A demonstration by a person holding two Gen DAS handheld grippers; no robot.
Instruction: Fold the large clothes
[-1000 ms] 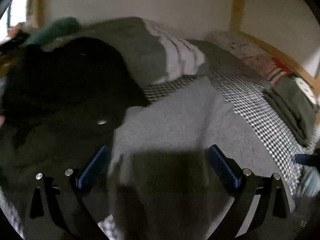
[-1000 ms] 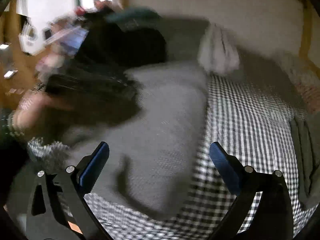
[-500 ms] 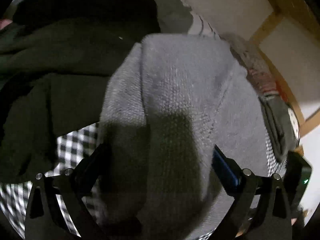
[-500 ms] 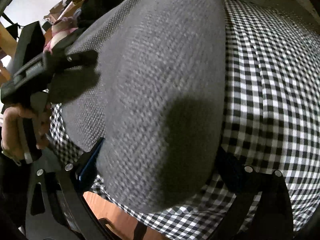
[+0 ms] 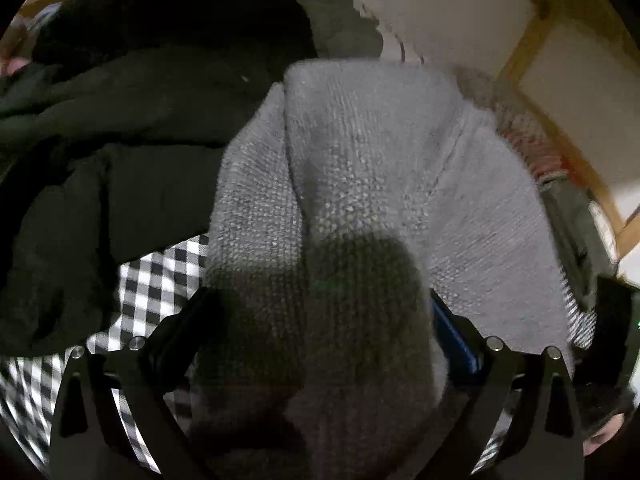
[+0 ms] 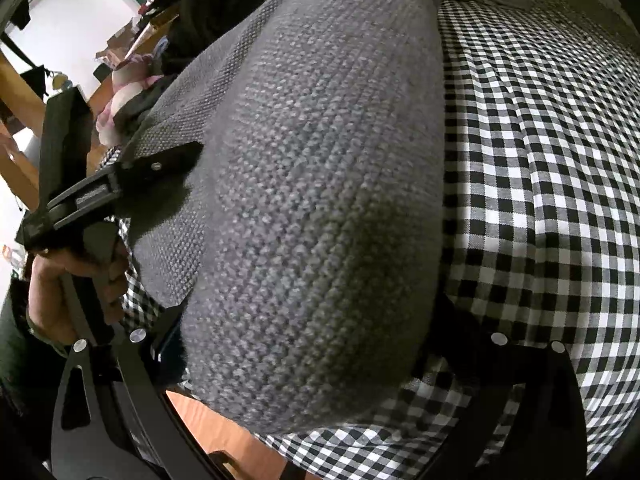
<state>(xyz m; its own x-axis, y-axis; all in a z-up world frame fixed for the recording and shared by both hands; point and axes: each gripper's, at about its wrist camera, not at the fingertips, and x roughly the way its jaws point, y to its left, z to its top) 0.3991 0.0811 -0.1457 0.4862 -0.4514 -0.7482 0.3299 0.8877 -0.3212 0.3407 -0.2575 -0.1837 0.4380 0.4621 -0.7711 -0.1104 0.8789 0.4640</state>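
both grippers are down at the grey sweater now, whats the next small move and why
Probably close both grippers on the sweater's near edge. The grey knit sweater bulges between the open fingers of the right gripper and the left gripper, lying on the checked sheet, so it looks ready to pinch before lifting into a fold.

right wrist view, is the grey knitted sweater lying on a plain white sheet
No, the grey knitted sweater lies on a black-and-white checked sheet.

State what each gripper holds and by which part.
Neither hold is confirmed. The left gripper and right gripper both straddle the near edge of the grey knit sweater, fingers wide apart.
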